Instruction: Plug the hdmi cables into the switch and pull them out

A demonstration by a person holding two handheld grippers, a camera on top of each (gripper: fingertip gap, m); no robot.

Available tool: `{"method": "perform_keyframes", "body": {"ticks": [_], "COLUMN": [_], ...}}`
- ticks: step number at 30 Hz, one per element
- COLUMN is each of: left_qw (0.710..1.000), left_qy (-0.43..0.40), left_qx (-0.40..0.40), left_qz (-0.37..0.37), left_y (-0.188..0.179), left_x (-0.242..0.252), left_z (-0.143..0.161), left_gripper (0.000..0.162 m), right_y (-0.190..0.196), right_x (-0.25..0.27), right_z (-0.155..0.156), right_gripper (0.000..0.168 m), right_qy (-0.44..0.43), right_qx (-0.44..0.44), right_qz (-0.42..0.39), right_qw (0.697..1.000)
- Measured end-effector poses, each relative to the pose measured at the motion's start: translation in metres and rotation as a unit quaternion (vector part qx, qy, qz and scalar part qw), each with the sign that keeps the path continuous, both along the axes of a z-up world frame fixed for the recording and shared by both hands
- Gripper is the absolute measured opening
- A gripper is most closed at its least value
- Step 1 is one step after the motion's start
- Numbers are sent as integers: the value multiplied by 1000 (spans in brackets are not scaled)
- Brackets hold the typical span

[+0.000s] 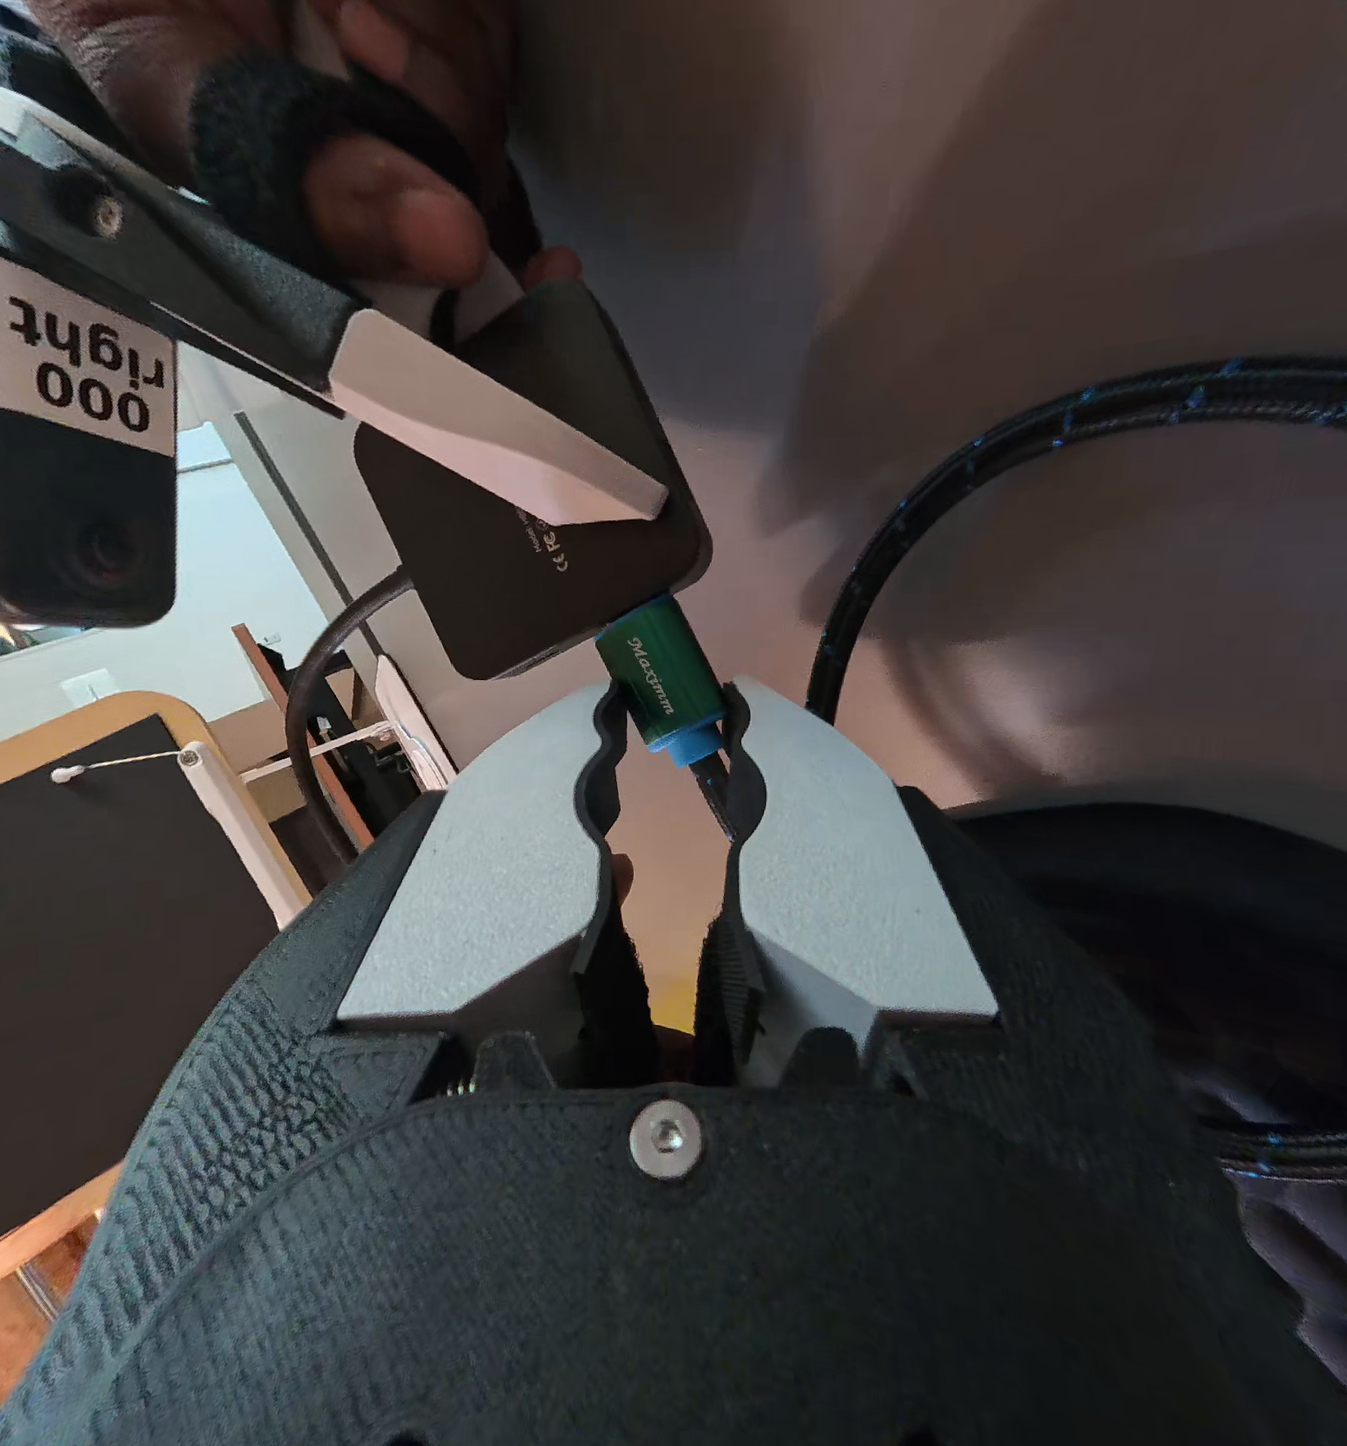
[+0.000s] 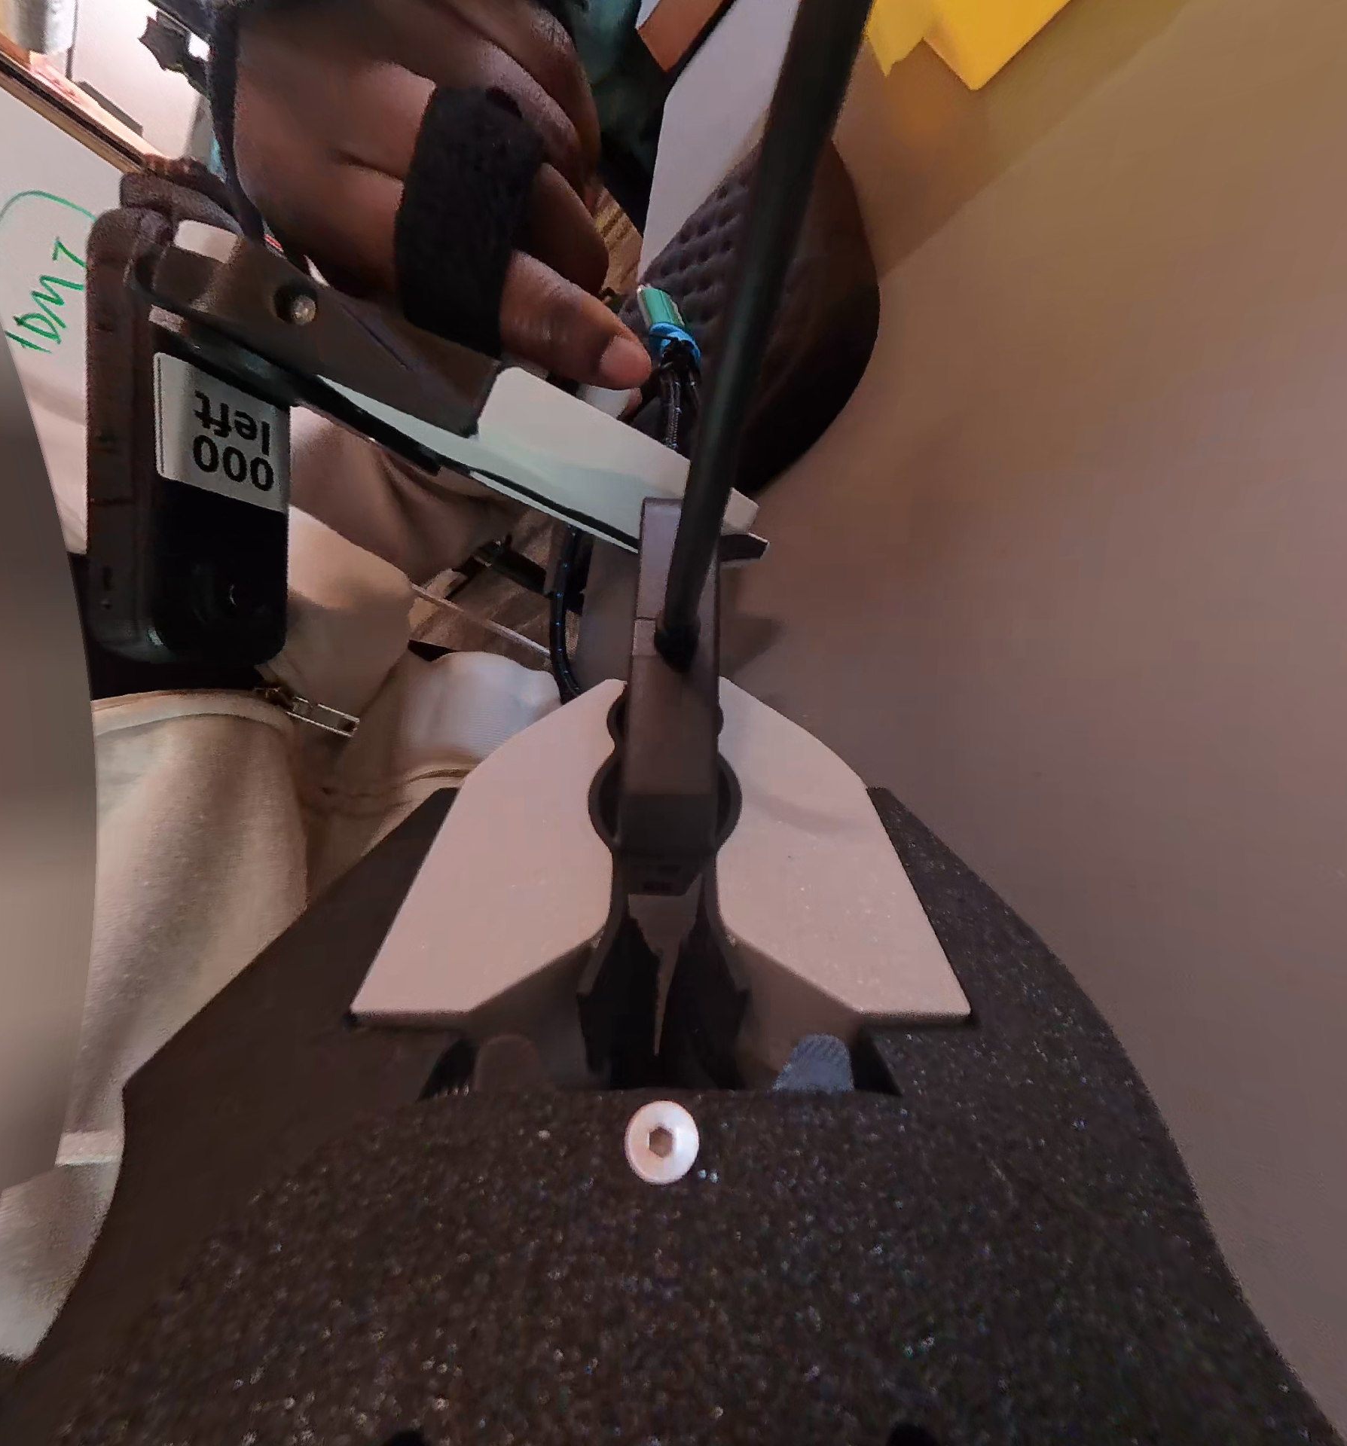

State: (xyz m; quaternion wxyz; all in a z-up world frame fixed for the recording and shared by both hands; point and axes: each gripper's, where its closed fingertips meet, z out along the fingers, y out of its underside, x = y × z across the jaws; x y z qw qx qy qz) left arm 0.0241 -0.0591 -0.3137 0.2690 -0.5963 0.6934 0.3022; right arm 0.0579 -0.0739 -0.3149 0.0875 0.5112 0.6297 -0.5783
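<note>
In the left wrist view my left gripper point(image 1: 670, 696) is shut on a green HDMI connector point(image 1: 655, 681) with a blue collar. The connector's front end sits against the edge of the black switch point(image 1: 498, 563). Its black braided cable point(image 1: 968, 462) loops off to the right. My right gripper's white finger point(image 1: 498, 438) lies across the switch. In the right wrist view my right gripper point(image 2: 669, 696) is shut on the switch point(image 2: 666, 751), which shows edge-on. The switch's own black cable point(image 2: 756, 274) runs up from it. The left gripper's finger point(image 2: 600, 454) hides the joint.
A second green and blue connector point(image 2: 661, 313) shows behind the hand point(image 2: 435, 156) that holds the left gripper. A black board with a wooden rim point(image 1: 68, 900) stands at the left. Cream fabric point(image 2: 185, 861) and a yellow object point(image 2: 968, 39) are also nearby. The tips of both grippers are at nearly the same place.
</note>
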Motion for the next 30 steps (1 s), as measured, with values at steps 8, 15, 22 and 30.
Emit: {"method": "perform_keyframes", "body": {"ticks": [8, 15, 22, 30], "left_qw": [999, 996, 779, 488], "left_qy": [37, -37, -372, -794], "left_qx": [-24, 44, 476, 341], "left_qz": [-24, 63, 170, 123], "left_y": [-2, 5, 0, -11], "left_x": [0, -11, -58, -86], "left_z": [-5, 13, 143, 129], "left_gripper": [25, 31, 57, 33], "right_y": [-3, 1, 61, 165], "right_x": [1, -3, -5, 72], "right_z": [-6, 6, 69, 168], "right_gripper": [14, 14, 14, 14], "right_qy": [-8, 21, 248, 497], "right_qx": [25, -7, 55, 103], "right_qz": [20, 0, -159, -457], "right_qw": [999, 1000, 954, 730]}}
